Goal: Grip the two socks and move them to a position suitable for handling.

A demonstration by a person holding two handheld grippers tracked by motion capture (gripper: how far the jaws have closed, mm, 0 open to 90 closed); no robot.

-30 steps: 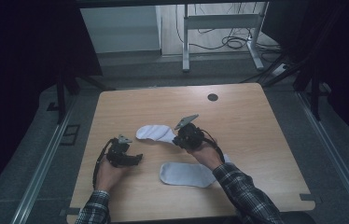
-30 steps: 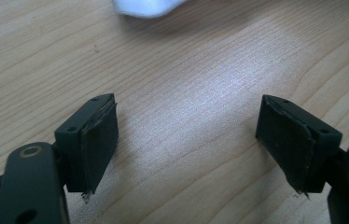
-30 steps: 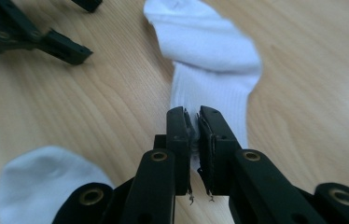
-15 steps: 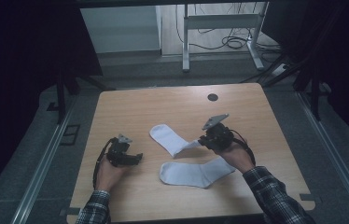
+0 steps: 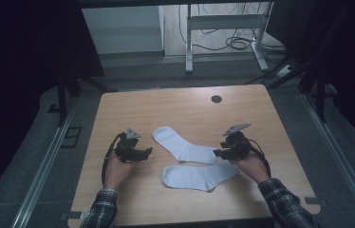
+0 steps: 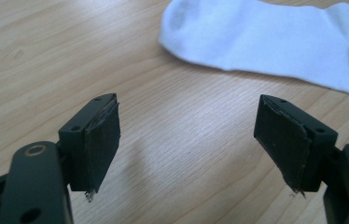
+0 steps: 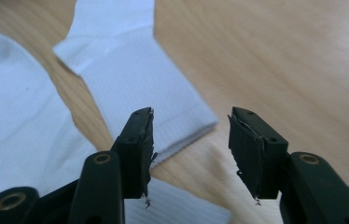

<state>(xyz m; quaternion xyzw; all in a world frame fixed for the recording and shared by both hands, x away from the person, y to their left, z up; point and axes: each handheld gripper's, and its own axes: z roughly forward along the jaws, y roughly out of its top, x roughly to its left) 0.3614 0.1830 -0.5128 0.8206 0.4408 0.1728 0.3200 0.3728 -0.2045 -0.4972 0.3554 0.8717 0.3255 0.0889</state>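
white socks (image 5: 185, 148) between two parted grippers (image 5: 219, 153)

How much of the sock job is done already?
Done: both white socks lie flat on the table, the far sock stretched out and the near sock beside it. In hand: nothing; the right gripper has just been opening, with nothing between its fingers, at the far sock's cuff, and the left gripper is open and empty. Left, probably: pairing them up.
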